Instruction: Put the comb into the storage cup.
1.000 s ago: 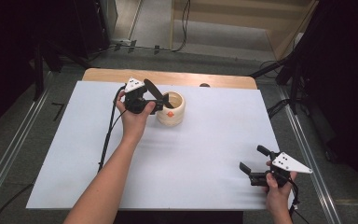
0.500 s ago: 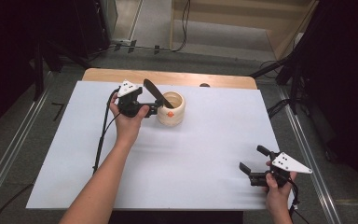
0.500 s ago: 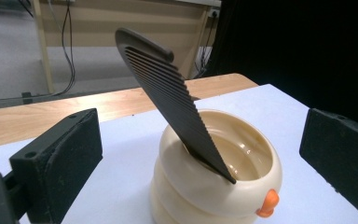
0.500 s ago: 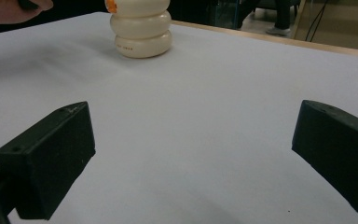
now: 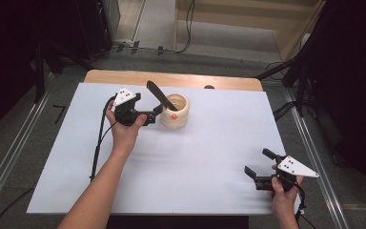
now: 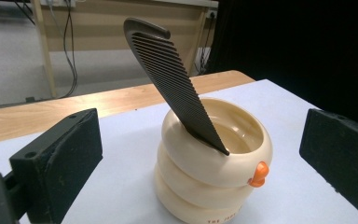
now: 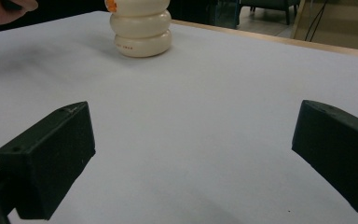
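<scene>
- Backed off toward the left, the left gripper (image 5: 153, 113) has let go of the dark comb (image 5: 161, 95), which a second ago sat at its jaws; its jaws now stand wide, empty, just beside the pot.
- Leaning inside the cream ribbed pot (image 5: 175, 112), the comb (image 6: 172, 79) rests against the rim, handle end tilted up and away; the pot stands near the far edge of the white sheet (image 5: 205, 157).
- Placing looks finished, so the step in hand is the release and retreat; next, I judge, calls only for clearing the hand without knocking the pot.
- Well apart at the near right, the right gripper (image 5: 259, 168) hovers wide and empty.
</scene>
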